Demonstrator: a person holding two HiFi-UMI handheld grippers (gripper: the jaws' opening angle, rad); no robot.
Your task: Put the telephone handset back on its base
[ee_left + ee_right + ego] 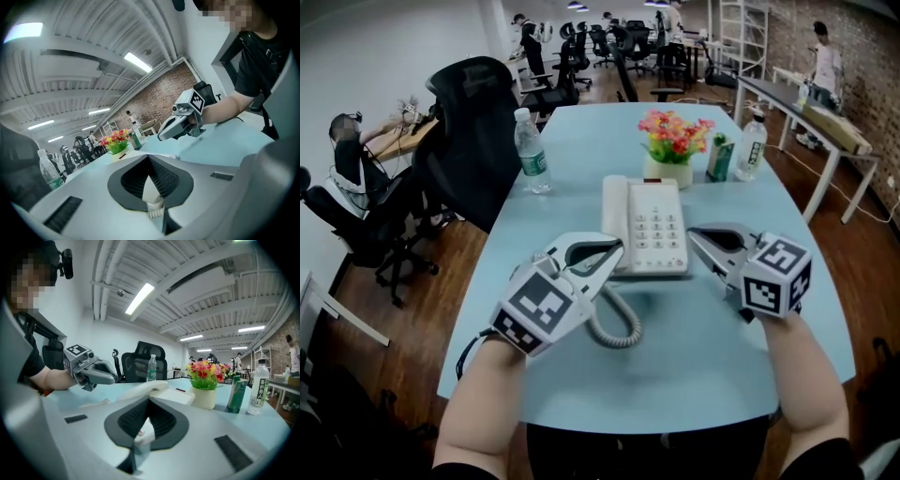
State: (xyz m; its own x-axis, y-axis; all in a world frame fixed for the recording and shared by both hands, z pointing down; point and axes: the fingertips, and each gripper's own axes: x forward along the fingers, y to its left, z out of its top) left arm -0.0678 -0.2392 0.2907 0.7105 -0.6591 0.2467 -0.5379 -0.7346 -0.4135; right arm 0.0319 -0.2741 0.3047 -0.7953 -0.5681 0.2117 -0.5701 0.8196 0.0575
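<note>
The white telephone [652, 225] sits mid-table, its handset [614, 211] lying along the base's left side. The coiled cord [614, 323] loops toward me. My left gripper [614, 253] is shut with nothing in it, its tip by the phone's near left corner. In the left gripper view the jaws [149, 159] meet, and the cord [154, 213] shows below them. My right gripper [694, 232] is also shut and holds nothing, just right of the phone's near edge. From the right gripper view the handset [150, 387] rests on the phone beyond the jaws [149, 401].
A water bottle [531, 150] stands at the far left of the light blue table [675, 375]. A flower pot [672, 145], a green carton [720, 157] and a clear bottle [752, 145] stand behind the phone. A black office chair [473, 131] is at the left edge.
</note>
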